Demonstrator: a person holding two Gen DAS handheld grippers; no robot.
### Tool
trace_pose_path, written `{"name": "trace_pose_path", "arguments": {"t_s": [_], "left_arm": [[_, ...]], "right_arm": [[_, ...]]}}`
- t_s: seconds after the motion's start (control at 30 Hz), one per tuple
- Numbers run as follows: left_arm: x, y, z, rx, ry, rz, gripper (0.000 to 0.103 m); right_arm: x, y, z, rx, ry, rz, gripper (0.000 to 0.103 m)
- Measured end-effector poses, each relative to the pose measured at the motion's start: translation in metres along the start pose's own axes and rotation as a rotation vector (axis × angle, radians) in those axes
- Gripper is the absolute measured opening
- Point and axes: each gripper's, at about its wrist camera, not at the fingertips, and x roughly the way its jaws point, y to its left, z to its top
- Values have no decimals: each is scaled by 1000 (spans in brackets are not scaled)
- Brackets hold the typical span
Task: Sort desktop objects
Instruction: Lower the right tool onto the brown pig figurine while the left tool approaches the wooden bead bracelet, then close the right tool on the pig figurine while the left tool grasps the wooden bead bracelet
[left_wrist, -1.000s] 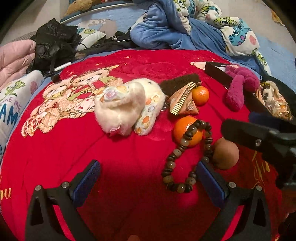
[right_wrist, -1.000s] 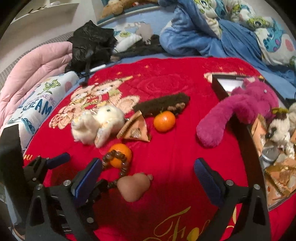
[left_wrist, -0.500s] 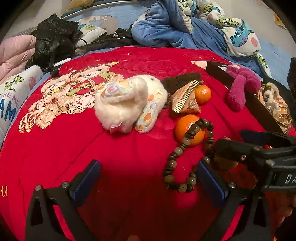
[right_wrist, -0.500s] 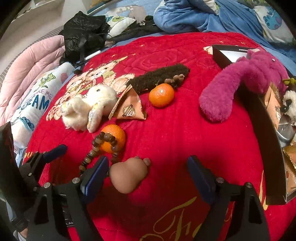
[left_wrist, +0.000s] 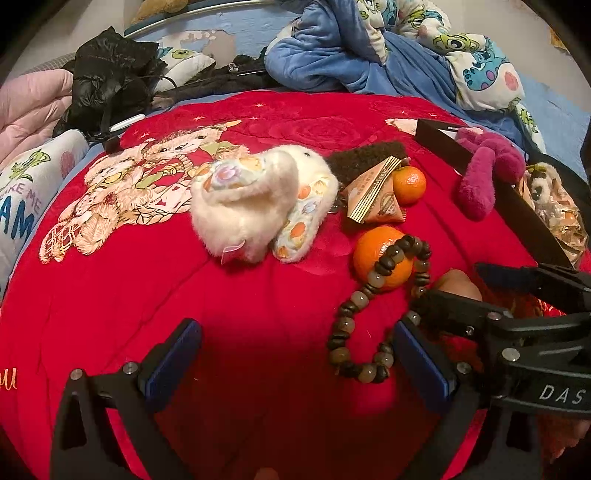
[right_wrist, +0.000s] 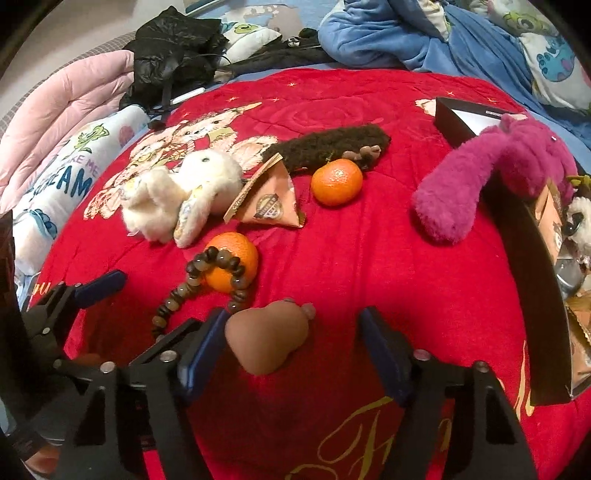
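On a red bedspread (right_wrist: 369, 258), the right claw (right_wrist: 291, 343) had just been closing around a brown gourd (right_wrist: 267, 341) beside the bead bracelet (right_wrist: 207, 273), not yet pinching it; next seemed a firm squeeze.

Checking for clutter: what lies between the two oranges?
In the right wrist view, only bare red quilt separates the near orange from the far orange; the triangular packet sits beside the gap.
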Motion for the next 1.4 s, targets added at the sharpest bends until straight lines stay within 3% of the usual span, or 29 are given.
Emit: {"name": "trace_pose_path", "arguments": {"t_s": [0.1,0.17,0.8,0.93,0.97,1.0,1.07,1.13,1.17,1.2,1.3,1.4], "left_arm": [[0,0,0,0,-2,-4,103],[0,-1,0,5,-4,1,103],[-1,-1,-1,0,-4,-4,103],[-1,-1,-2,-1,2,-13,103],[-1,-1,-2,-3,4,-14,103],[-1,-2,-2,-1,3,-14,101],[-3,-2,-2,2,-2,-22,93],[-7,-6,-2,17,-20,-30,73],[-8,-8,-3,31,-23,3,43],[-8,-13,-3,54,-20,45,42],[-10,-23,-4,103,-29,52,28],[-13,-27,-4,126,-35,65,25]], "right_arm": [[-1,3,0,-7,-3,4,52],[-2,3,0,-10,-4,-24,47],[-7,1,4,5,-30,-29,47],[-17,6,8,-50,-84,-125,46],[-19,6,9,-47,-91,-122,43],[-21,4,10,-41,-102,-113,27],[-24,2,12,-27,-106,-87,26],[-25,2,11,-33,-110,-95,26],[-25,3,11,-36,-109,-94,26],[-25,4,11,-39,-110,-94,26],[-26,4,10,-44,-111,-88,26],[-26,3,9,-38,-108,-81,26]]}}
